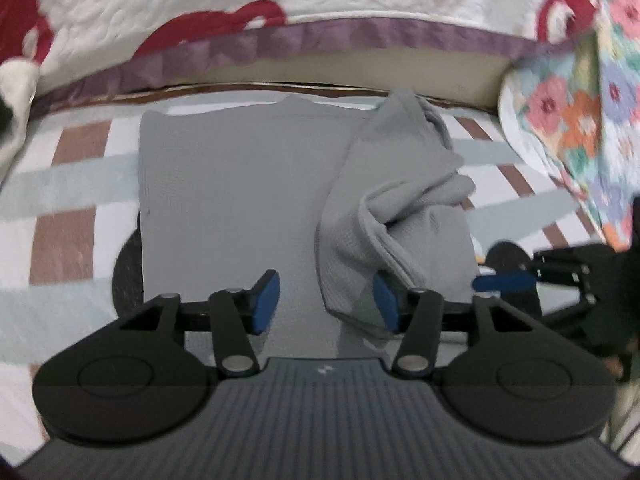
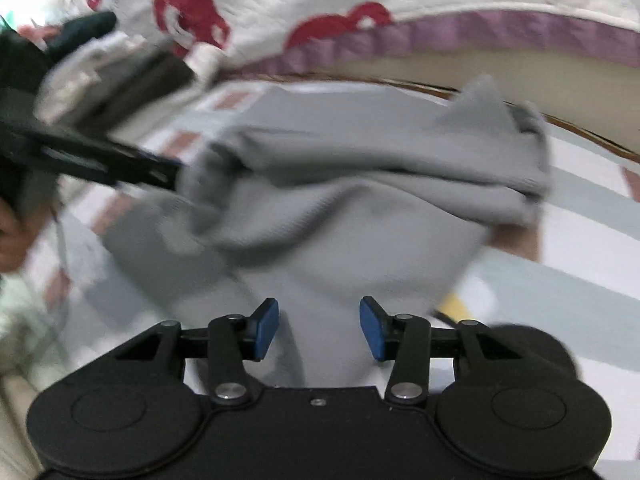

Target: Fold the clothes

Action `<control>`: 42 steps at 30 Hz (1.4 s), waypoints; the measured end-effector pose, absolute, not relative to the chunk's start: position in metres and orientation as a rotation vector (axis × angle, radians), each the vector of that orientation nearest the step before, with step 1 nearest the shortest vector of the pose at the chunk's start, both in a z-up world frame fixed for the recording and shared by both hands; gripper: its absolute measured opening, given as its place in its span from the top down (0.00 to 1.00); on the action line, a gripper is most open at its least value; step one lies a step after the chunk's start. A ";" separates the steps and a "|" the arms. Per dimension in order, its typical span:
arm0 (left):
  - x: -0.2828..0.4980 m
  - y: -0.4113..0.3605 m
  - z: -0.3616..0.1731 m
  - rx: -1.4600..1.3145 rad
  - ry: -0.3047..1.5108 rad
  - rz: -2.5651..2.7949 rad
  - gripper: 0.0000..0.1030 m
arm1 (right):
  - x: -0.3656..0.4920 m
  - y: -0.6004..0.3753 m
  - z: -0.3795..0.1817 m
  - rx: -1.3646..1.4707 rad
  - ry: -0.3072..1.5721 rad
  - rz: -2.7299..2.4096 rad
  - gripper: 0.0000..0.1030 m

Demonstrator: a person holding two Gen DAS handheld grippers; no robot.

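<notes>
The grey garment (image 1: 248,200) lies on the striped bed sheet (image 1: 64,184), its right side bunched inward. Left claw (image 1: 326,304) and right claw (image 2: 319,328) both stand released, empty. Recommendation: grip the bunched hem edge cleanly, draw flat before folding.

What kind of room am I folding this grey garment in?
Probably a bedroom: the grey garment lies on a striped sheet, beside a quilted cover with purple trim and a floral blanket.
</notes>
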State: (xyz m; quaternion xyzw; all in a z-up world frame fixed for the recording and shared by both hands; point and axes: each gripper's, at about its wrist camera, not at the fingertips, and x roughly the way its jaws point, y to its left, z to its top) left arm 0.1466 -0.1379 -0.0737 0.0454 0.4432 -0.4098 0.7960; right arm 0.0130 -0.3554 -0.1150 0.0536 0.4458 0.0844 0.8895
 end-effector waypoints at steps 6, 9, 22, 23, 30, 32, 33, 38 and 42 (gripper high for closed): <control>0.151 -0.130 -0.065 0.031 0.982 -0.982 0.39 | 0.011 -0.355 -0.118 0.078 0.932 0.231 0.51; 0.155 -0.127 -0.068 -0.062 1.005 -0.986 0.38 | 0.011 -0.350 -0.118 0.072 0.923 0.274 0.49; 0.164 -0.186 -0.107 0.102 0.906 -0.891 0.89 | 0.007 -0.328 -0.117 -0.077 0.914 0.249 0.44; 0.162 -0.189 -0.106 0.124 0.889 -0.893 0.90 | 0.007 -0.330 -0.116 -0.064 0.912 0.240 0.44; 0.166 -0.169 -0.078 -0.021 0.935 -0.864 0.91 | 0.012 -0.406 -0.103 0.421 0.818 0.115 0.44; 0.166 -0.161 -0.078 -0.023 0.963 -0.840 0.91 | 0.013 -0.447 -0.107 0.707 0.777 0.059 0.39; 0.166 -0.158 -0.081 -0.011 0.967 -0.828 0.91 | 0.014 -0.462 -0.113 0.825 0.770 0.040 0.38; 0.163 -0.157 -0.086 0.048 0.943 -0.815 0.91 | 0.001 -0.496 -0.157 1.409 0.668 -0.033 0.35; 0.156 -0.165 -0.087 0.128 0.931 -0.821 0.90 | 0.012 -0.485 -0.169 1.447 0.705 -0.084 0.35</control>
